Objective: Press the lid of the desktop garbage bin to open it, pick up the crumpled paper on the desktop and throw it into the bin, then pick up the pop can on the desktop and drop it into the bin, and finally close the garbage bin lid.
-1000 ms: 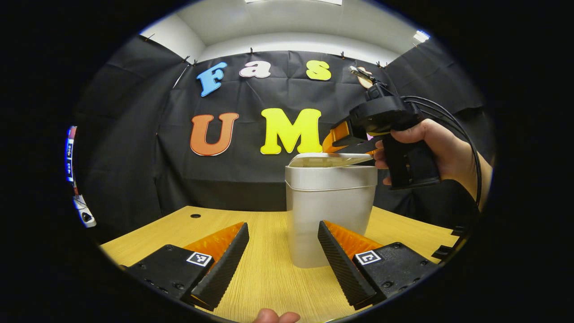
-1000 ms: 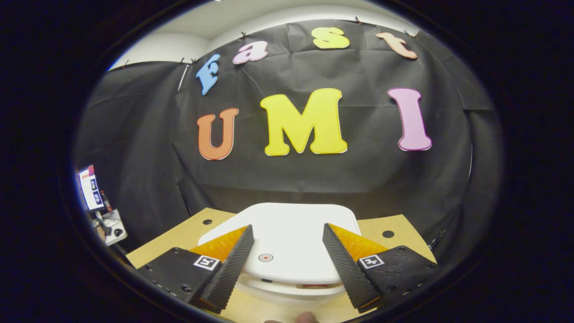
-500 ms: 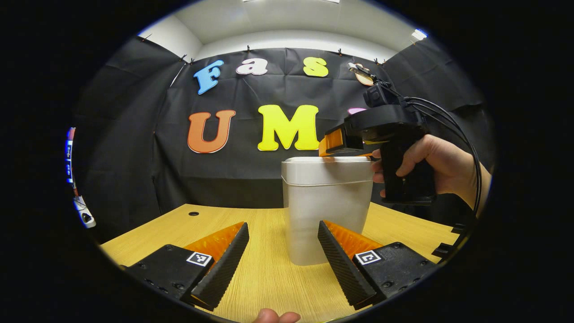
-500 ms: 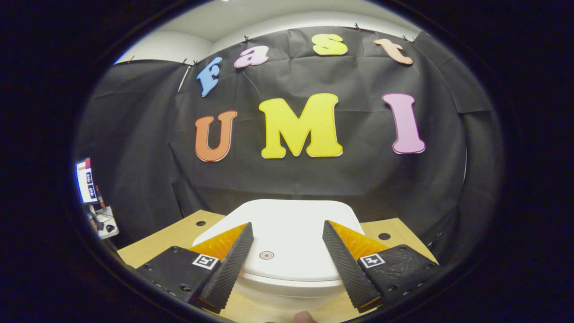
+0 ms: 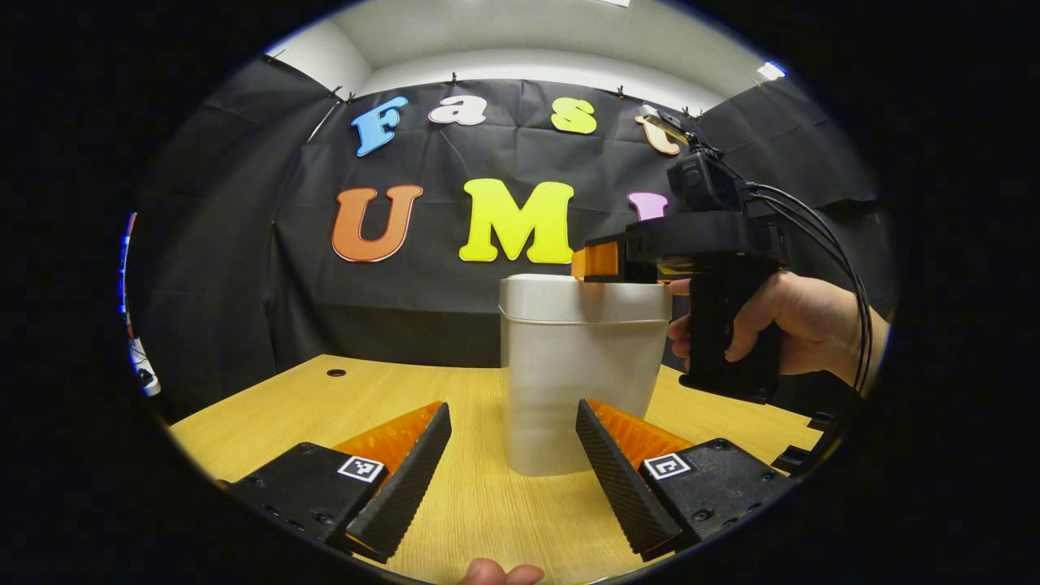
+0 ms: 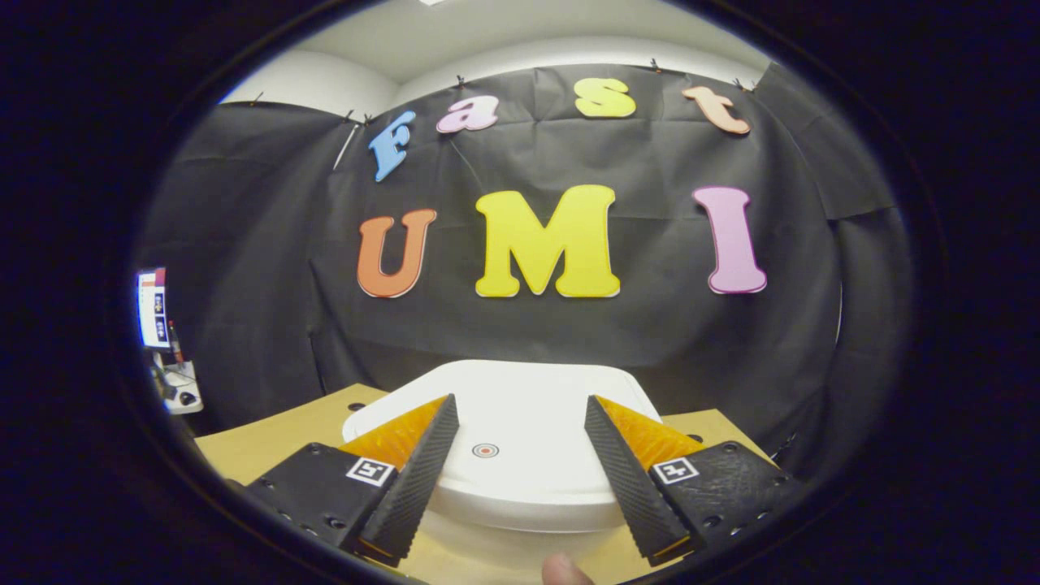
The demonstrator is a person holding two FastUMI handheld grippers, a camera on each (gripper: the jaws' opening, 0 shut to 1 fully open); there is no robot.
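The wooden desk [image 5: 341, 406] is seen carrying the garbage bin [image 5: 581, 382], which stands upright near its middle, straight ahead of the left gripper [image 5: 513, 443]. The lid [image 6: 504, 439] is seen lying flat on the bin's rim, so the last step, closing the bin, is judged to be in hand or just finished. No crumpled paper or pop can is seen on the visible part of the desk; both are presumed to be inside, though the bin's contents are hidden.

The right gripper [image 6: 520, 455] is held level just over the near edge of the lid, jaws spread and nothing between them; whether it presses on the lid cannot be told. In the left gripper view it [image 5: 605, 262] is seen at the bin's top right edge, held by a hand [image 5: 800, 321]. The left gripper is held low over the desk, jaws spread and empty, well short of the bin.

Next, a straight lift clear of the lid is called for, without catching its press latch. Nothing is seen standing in the way.
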